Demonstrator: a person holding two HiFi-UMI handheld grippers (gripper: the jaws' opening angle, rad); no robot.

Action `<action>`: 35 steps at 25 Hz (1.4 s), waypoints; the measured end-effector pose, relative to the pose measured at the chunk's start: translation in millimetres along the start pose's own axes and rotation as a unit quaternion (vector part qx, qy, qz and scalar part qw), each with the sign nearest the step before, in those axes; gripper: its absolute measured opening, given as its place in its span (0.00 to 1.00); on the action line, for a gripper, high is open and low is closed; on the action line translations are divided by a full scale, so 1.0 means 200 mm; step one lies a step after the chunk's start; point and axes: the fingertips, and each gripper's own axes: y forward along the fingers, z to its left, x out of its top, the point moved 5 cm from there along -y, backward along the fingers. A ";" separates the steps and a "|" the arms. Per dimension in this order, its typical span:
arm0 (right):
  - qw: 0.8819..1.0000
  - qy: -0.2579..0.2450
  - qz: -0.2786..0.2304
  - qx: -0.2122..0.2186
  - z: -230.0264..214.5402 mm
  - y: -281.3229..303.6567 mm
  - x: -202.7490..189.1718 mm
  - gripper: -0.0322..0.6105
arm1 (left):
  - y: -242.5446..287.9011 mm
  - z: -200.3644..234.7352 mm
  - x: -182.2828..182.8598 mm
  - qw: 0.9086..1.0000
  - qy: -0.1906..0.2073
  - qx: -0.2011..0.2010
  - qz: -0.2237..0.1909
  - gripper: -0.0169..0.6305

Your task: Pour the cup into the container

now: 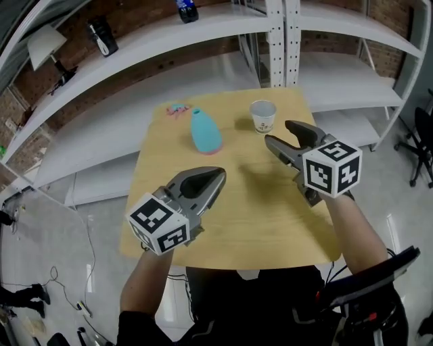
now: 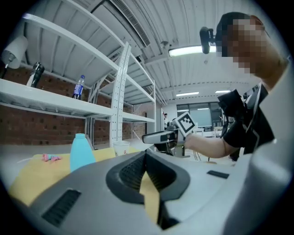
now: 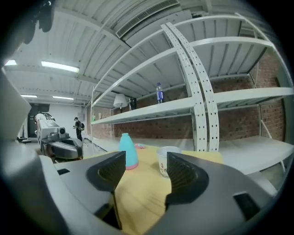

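A white paper cup (image 1: 262, 116) stands upright at the far right of the wooden table (image 1: 264, 223). To its left stands a light-blue, bottle-shaped container (image 1: 205, 131). My right gripper (image 1: 277, 132) hovers just short of the cup, open, with nothing between its jaws; in its own view the cup (image 3: 165, 161) shows in the gap and the container (image 3: 128, 150) to the left. My left gripper (image 1: 218, 177) hangs over the table's middle, shut and empty, short of the container (image 2: 81, 151). Its view also takes in the cup (image 2: 121, 148) and the right gripper (image 2: 156, 137).
A small pink item (image 1: 177, 109) lies at the table's far left corner. White metal shelving (image 1: 284, 40) runs behind the table, with a blue bottle (image 1: 187, 10) and a black object (image 1: 101, 35) on it. An office chair (image 1: 423, 135) stands at the right.
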 end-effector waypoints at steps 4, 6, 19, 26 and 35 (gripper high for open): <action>0.999 -0.004 0.045 -0.016 -0.12 0.15 -0.05 0.51 | 0.08 0.08 -0.03 0.999 -0.026 -0.043 -0.021 0.02; 0.998 0.000 0.059 -0.022 -0.16 0.21 -0.07 0.52 | 0.11 0.13 -0.05 0.998 -0.029 -0.048 -0.017 0.02; 0.995 0.035 0.087 -0.038 -0.30 0.48 -0.18 0.57 | 0.19 0.24 -0.21 0.997 -0.050 -0.066 -0.003 0.02; 0.994 0.009 0.096 -0.056 -0.31 0.55 -0.21 0.57 | 0.18 0.29 -0.22 0.997 -0.051 -0.064 -0.011 0.02; 0.994 -0.005 0.091 -0.060 -0.32 0.55 -0.20 0.51 | 0.18 0.28 -0.23 0.998 -0.010 -0.063 -0.001 0.02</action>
